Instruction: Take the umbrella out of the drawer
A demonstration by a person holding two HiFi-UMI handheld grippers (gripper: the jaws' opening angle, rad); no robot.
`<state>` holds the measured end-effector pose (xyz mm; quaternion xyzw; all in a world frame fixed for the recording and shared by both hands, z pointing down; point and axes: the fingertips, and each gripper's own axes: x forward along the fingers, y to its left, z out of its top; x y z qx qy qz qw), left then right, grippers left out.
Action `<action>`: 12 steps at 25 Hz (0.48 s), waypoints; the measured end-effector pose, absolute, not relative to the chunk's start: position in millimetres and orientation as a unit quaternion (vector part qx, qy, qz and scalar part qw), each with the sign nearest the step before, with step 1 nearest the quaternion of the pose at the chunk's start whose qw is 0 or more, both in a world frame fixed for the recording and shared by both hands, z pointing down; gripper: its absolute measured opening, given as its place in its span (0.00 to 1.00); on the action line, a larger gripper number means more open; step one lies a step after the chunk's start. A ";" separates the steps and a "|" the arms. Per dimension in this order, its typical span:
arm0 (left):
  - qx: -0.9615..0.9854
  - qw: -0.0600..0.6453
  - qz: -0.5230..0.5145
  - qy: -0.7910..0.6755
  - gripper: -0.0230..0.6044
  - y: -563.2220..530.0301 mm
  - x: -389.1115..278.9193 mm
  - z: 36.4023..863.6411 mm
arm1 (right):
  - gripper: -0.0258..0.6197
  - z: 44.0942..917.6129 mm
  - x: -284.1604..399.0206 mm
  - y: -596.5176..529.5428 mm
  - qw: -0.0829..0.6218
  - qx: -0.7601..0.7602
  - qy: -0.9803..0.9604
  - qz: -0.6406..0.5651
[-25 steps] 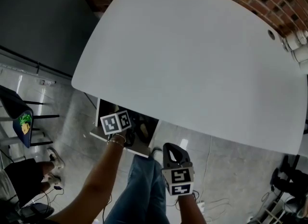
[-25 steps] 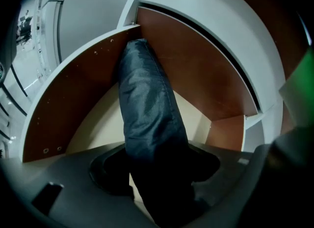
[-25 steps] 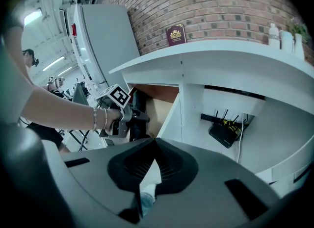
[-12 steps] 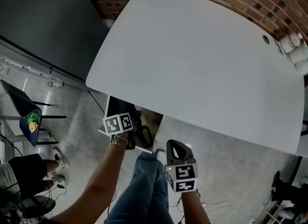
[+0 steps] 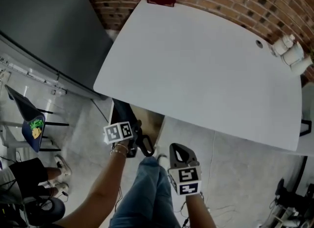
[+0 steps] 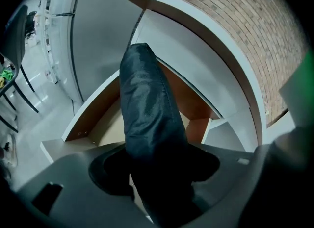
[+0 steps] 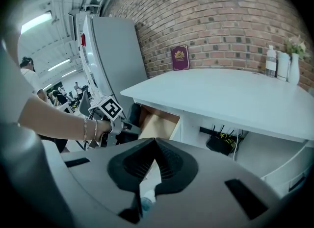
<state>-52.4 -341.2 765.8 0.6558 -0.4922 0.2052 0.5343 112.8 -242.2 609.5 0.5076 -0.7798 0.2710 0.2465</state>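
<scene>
Clamped on umbrella point(image 6: 147, 119) with left gripper point(image 5: 133, 141) jaws, wide. Long axis straight out along jaws, far end over open drawer point(image 5: 153, 122) under tabletop point(image 5: 206, 70) near-left corner. Right gripper point(image 5: 177, 154) jaws together, empty, beside drawer. Likely next: draw umbrella clear of tabletop edge.

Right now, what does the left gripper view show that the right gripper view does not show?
Only the left gripper view shows, from close, the jaws of the left gripper closed on the dark umbrella. Only the right gripper view shows the burgundy book standing against the wall, the white containers at the table's right end, and the right gripper, its jaws together with nothing between them. Both views show the white table, the brick wall and the open drawer.
</scene>
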 end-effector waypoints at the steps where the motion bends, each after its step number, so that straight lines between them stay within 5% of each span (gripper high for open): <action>1: 0.656 0.536 0.203 -0.491 0.48 -338.2 -53.7 762.1 | 0.03 603.2 114.0 -242.7 0.245 0.510 -0.781 0.265; 12: 0.652 0.536 0.193 -0.501 0.48 -301.5 -61.6 721.5 | 0.03 561.7 116.9 -238.3 0.242 0.497 -0.800 0.232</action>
